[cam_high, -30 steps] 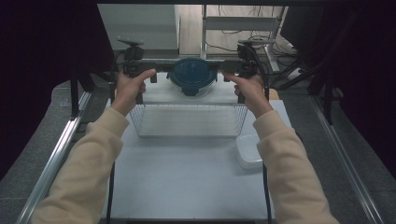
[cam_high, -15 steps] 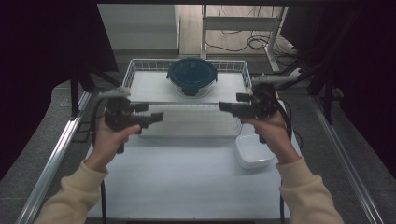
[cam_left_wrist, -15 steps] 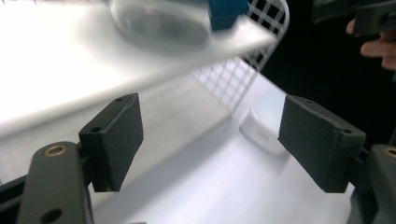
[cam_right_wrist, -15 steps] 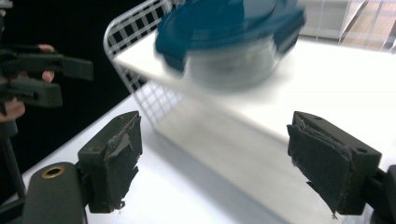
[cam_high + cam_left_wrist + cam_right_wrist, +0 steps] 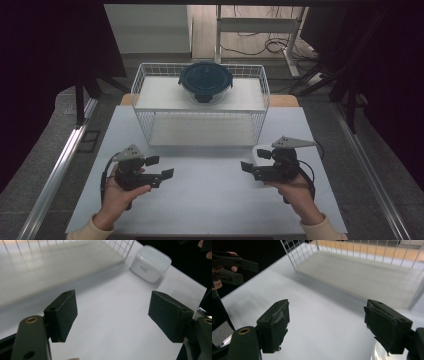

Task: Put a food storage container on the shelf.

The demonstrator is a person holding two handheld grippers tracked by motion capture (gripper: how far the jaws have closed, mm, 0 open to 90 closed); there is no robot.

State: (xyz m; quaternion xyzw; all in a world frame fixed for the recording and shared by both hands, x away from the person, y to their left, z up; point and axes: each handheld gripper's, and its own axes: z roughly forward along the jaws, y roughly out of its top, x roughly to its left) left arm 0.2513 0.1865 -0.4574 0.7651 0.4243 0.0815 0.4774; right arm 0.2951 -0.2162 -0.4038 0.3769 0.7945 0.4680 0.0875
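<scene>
A round clear container with a dark blue lid (image 5: 205, 82) rests on the top shelf of a white wire rack (image 5: 150, 131) at the far side of the table. My left gripper (image 5: 161, 167) hovers low over the white tabletop, near left, pointing right; its jaws are open with nothing between them (image 5: 112, 315). Opposite it, my right gripper (image 5: 254, 161) points left, open and empty too (image 5: 327, 322). Both are well in front of the rack (image 5: 362, 270) and apart from the container.
A small white lidded box (image 5: 259, 150) sits on the table just behind the right gripper, near the rack's front right corner; the left gripper view shows the box (image 5: 150, 263) too. A white mat (image 5: 210, 205) covers the table. Metal rails run along both sides.
Both hands have pulled back from either side of the blue-lidded container on the rack and come down toward the near table. The container stays on the top shelf.
</scene>
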